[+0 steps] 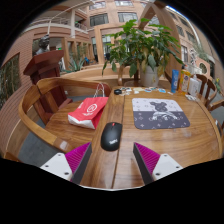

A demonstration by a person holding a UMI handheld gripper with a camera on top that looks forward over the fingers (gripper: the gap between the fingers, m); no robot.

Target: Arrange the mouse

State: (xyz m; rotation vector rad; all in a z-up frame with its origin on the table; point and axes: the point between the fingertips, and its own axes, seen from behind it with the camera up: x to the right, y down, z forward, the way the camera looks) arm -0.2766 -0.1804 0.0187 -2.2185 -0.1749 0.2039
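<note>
A black computer mouse (111, 135) lies on the wooden table (185, 145), just ahead of my fingers and a little left of the middle. A grey mouse mat with a dark cartoon print (160, 113) lies to the right of it and farther away. My gripper (112, 160) is open and empty, its pink pads (76, 157) apart with bare table between them. The mouse is beyond the fingertips, not between them.
A red paper bag (89, 110) lies left of the mouse. A wooden chair (42, 100) stands at the table's left. A large potted plant (146, 50) stands at the far edge, with a blue bottle (174, 80) and small items to its right.
</note>
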